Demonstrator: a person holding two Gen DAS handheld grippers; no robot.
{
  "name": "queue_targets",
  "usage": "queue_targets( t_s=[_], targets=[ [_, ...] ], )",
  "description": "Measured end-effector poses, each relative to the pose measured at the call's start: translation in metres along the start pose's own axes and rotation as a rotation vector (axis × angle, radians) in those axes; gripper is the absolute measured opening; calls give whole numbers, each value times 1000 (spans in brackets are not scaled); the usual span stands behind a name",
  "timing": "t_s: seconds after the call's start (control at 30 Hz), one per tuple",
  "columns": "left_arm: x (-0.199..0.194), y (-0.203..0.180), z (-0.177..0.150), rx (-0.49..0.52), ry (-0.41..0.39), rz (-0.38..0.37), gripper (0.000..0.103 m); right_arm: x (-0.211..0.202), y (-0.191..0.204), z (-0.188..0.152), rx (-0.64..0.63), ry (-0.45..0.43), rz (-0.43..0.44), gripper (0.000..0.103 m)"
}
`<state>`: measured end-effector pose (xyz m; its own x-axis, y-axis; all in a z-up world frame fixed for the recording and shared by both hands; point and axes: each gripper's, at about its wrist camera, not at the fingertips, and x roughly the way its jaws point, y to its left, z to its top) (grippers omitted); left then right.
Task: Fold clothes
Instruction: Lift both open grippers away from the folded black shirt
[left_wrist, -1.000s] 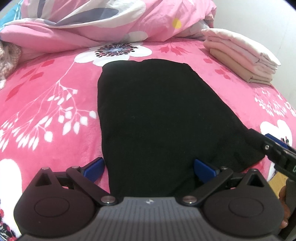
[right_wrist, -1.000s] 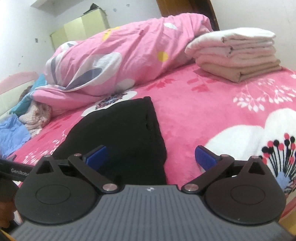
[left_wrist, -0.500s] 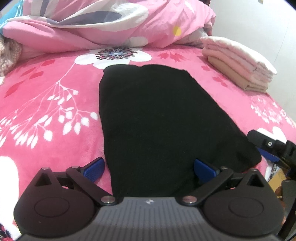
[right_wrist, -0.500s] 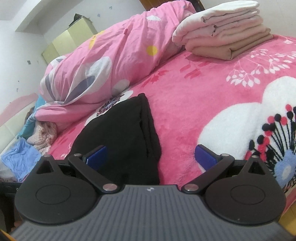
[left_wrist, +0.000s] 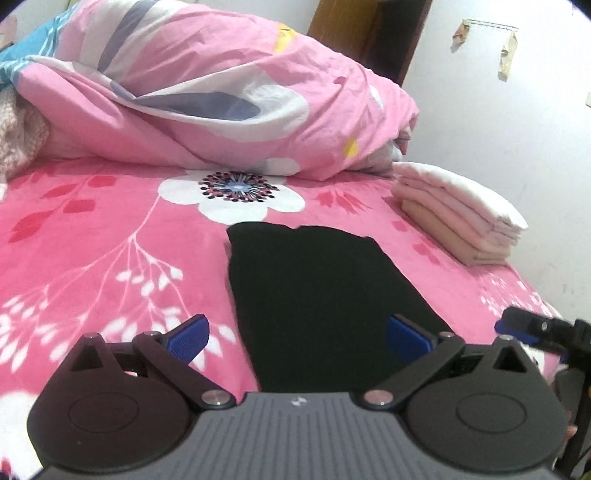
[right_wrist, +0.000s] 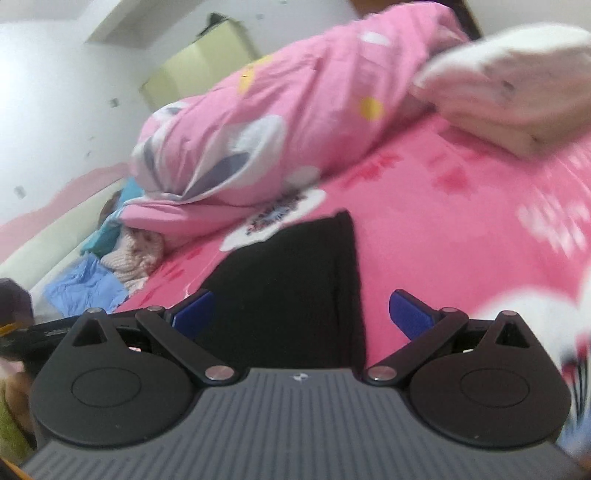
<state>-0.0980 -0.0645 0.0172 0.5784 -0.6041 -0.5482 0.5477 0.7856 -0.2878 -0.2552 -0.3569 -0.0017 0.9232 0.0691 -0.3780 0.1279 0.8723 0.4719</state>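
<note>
A black garment (left_wrist: 325, 295) lies flat in a long folded strip on the pink flowered bed; the right wrist view shows the same black garment (right_wrist: 295, 280) from its right side. My left gripper (left_wrist: 297, 334) stands open over the strip's near end, its blue pads wide apart with nothing between them. My right gripper (right_wrist: 301, 312) is also open, above the near right part of the cloth. The right gripper's tip (left_wrist: 517, 326) shows at the right edge of the left wrist view.
A stack of folded pale pink and beige clothes (left_wrist: 458, 218) sits at the bed's far right, near the white wall. A bunched pink duvet (left_wrist: 207, 99) fills the back. Loose blue and knitted clothes (right_wrist: 107, 273) lie at the far left.
Both grippers have tilted upward and pulled back from the garment, so more of the duvet and wall shows. The right wrist view is now blurred by motion. Both stay open.
</note>
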Motion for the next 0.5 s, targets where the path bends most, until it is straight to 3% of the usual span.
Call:
queue_targets(
  t_s=[0.13,0.33,0.5],
  targets=[
    [26,20,11,-69,38,-42,84,35,-7,29,-45,56,22,102],
    [68,53,22,-206,138,-97,61,84,-38,53,18,188,67,100],
    [91,64,34,-261,129,-121,49,123,-54,60,52,289,102,80]
  ],
)
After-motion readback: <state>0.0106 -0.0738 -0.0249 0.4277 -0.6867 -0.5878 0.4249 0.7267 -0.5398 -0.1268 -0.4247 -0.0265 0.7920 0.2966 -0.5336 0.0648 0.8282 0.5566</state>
